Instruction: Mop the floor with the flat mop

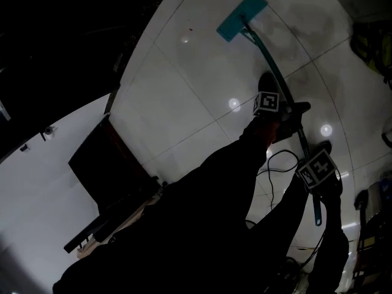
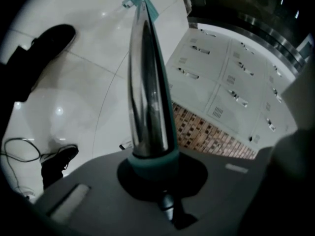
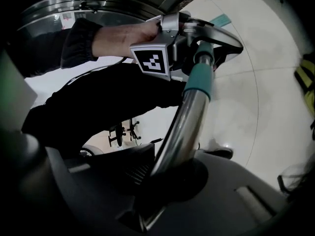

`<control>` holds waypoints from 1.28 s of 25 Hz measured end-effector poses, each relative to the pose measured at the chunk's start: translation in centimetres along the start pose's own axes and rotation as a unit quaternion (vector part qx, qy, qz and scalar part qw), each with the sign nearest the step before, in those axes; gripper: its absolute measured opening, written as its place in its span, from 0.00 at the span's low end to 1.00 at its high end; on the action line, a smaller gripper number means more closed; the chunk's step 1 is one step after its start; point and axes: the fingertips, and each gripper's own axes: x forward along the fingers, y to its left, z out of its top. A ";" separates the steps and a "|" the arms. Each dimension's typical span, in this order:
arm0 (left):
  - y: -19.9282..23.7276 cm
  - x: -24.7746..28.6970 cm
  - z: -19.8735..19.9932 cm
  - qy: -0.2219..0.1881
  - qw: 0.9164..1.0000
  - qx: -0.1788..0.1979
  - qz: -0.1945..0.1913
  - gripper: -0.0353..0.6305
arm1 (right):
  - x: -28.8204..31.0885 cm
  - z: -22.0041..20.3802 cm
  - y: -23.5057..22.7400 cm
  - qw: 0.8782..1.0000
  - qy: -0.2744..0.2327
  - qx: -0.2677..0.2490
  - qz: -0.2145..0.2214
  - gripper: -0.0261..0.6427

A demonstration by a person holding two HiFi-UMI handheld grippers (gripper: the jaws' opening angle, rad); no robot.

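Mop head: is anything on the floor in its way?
Nothing visible is. The mop head lies on bare white floor tiles, open on every side. The black cable lies well back from it, and a yellow-and-black thing sits off at the right edge.

1. Dim overall. The head view is underexposed, and the person (image 1: 202, 225) is a black silhouette.
2. Round glare spots from overhead lights on the glossy floor (image 1: 184, 90), with soft grey shadows on it in the left gripper view.
3. Bright specular streaks run along the mop pole (image 2: 147, 82).
4. Both gripper views have heavy fisheye bending and black vignetted corners.
5. The nearest foreground at the bottom edge is soft and out of focus.
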 end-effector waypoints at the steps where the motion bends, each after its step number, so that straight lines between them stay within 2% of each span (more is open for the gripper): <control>1: -1.2 -1.0 2.4 0.000 1.000 0.001 -0.004 0.05 | -0.7 2.7 -0.1 1.000 0.001 -0.001 -0.001 0.14; 6: -7.0 -6.0 14.0 -0.013 0.999 0.015 -0.033 0.06 | -3.1 15.8 -0.2 1.000 -0.004 0.002 -0.004 0.12; 10: -10.6 -9.1 21.1 -0.024 0.998 0.029 -0.057 0.06 | -4.4 23.6 -0.8 1.000 0.001 -0.009 -0.028 0.12; 15: -13.4 -10.9 27.1 -0.045 0.996 0.034 -0.072 0.06 | -5.9 29.8 -1.6 0.999 0.003 -0.013 -0.033 0.12; 19: -14.4 -13.1 29.8 -0.070 0.994 0.045 -0.066 0.06 | -5.6 33.4 -0.4 1.000 -0.022 -0.009 -0.004 0.12; 22: -14.0 -13.4 29.2 -0.068 0.995 0.055 -0.054 0.06 | -5.0 32.9 0.4 1.000 -0.029 -0.006 0.001 0.12; 25: -13.2 -12.9 26.2 -0.069 0.994 0.056 -0.055 0.06 | -4.5 29.8 1.2 0.999 -0.032 -0.005 0.005 0.12; 28: -11.9 -11.2 21.6 -0.064 0.995 0.056 -0.055 0.06 | -3.8 24.7 1.7 0.999 -0.036 -0.006 0.009 0.12; 32: -9.2 -7.5 13.3 -0.058 0.995 0.052 -0.056 0.06 | -2.9 15.2 1.9 0.999 -0.032 -0.006 0.014 0.12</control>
